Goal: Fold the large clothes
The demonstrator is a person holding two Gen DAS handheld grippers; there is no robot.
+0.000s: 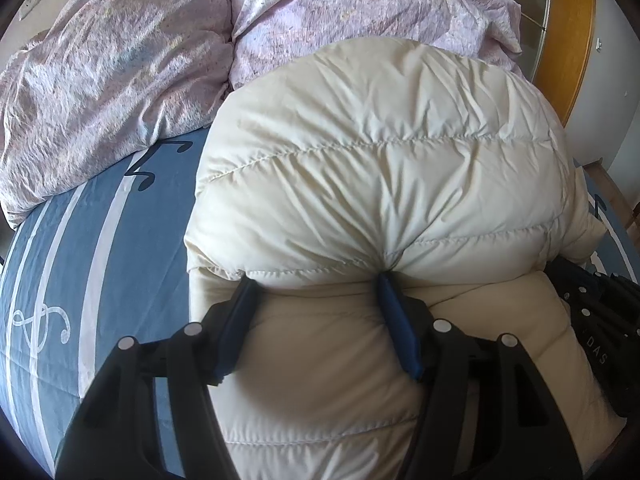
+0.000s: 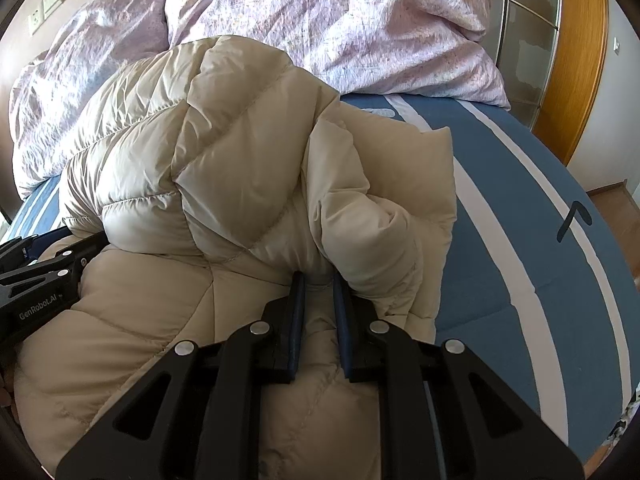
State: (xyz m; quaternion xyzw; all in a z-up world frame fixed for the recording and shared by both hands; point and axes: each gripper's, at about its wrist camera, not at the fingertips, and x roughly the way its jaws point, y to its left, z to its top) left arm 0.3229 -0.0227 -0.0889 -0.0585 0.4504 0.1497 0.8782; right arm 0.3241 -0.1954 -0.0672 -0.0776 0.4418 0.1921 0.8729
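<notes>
A cream quilted down jacket (image 1: 372, 168) lies folded over itself on the blue striped bed sheet (image 1: 88, 248). My left gripper (image 1: 316, 284) stands wide open, its blue fingertips pressed against the edge of the jacket's upper layer. In the right wrist view the same jacket (image 2: 208, 168) bulges up in the middle. My right gripper (image 2: 318, 280) is nearly closed, pinching a fold of the jacket's fabric between its blue pads. The left gripper's black body (image 2: 36, 280) shows at the left edge there, and the right gripper's body (image 1: 600, 312) shows at the left view's right edge.
A crumpled lilac duvet (image 1: 160, 60) is piled along the far side of the bed, just behind the jacket; it also shows in the right wrist view (image 2: 340, 28). A wooden door frame (image 2: 580, 60) stands at the right. Bare sheet (image 2: 520, 240) lies right of the jacket.
</notes>
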